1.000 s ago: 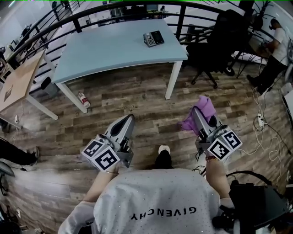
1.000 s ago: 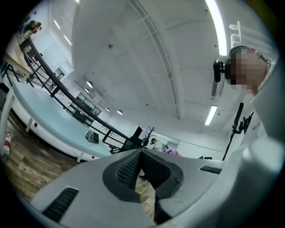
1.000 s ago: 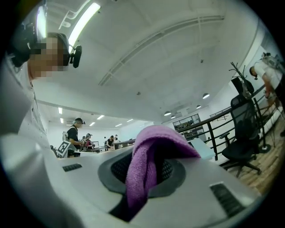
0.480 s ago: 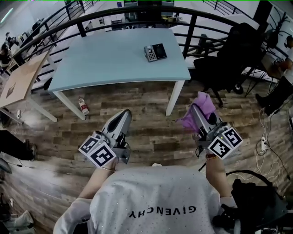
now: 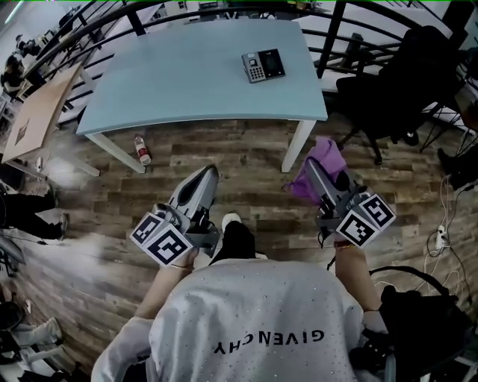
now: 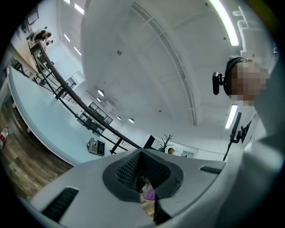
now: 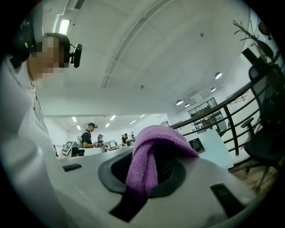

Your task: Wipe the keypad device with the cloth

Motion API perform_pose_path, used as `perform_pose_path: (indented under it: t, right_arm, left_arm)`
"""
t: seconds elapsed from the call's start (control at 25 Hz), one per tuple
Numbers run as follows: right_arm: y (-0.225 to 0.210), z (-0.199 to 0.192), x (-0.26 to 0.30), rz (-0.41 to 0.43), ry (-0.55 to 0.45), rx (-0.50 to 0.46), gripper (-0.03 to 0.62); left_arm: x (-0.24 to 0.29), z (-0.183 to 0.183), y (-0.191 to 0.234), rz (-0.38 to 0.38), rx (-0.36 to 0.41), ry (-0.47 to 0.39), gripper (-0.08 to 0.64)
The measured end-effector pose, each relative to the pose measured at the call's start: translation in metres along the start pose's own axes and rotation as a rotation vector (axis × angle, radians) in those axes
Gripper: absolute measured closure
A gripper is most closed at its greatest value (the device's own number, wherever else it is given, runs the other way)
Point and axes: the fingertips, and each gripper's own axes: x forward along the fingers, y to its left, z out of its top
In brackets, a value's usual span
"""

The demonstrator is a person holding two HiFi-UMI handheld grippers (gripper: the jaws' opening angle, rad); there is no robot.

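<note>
The keypad device [image 5: 263, 65], grey and black, lies on the pale blue table [image 5: 187, 82] near its right end; it also shows small in the left gripper view [image 6: 95, 146] and the right gripper view [image 7: 196, 144]. My right gripper [image 5: 310, 167] is shut on a purple cloth [image 5: 320, 176], which drapes over its jaws [image 7: 149, 160]. My left gripper [image 5: 208, 174] is shut with nothing in it. Both grippers hang over the wooden floor, short of the table's front edge.
A black office chair [image 5: 399, 89] stands to the right of the table. A black railing [image 5: 97, 19] runs behind it. A bottle [image 5: 141, 149] lies on the floor under the table's left part. A wooden table [image 5: 33, 119] is at the far left.
The table and keypad device have come closer and shifted right in the head view as the person steps forward. Both grippers keep their pose, the cloth still held.
</note>
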Motion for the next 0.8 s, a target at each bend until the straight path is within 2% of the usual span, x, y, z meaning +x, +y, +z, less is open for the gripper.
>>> perform_pose_path:
  t: [0.16,0.28,0.44,0.68,0.8]
  right_arm:
    - [-0.029,-0.008,0.014,-0.023,0.036,0.008,0.54]
    - [-0.059,0.001,0.024,-0.063,0.008,0.041,0.54]
    - [-0.1,0.014,0.05,-0.092,0.018,0.06,0.54]
    - [-0.123,0.065,0.145,0.012,-0.044,0.018,0.54]
    - [-0.13,0.073,0.197,0.047,-0.036,-0.007,0.54]
  left_arm:
    - [0.029,-0.006,0.021,0.014,0.014,0.027,0.56]
    - [0.062,-0.005,0.036,-0.011,0.035,0.05,0.56]
    - [0.117,0.003,0.061,-0.05,-0.019,0.054,0.56]
    - [0.185,0.05,0.103,-0.091,0.023,0.064,0.56]
    - [0.212,0.07,0.132,-0.098,0.029,0.075,0.56]
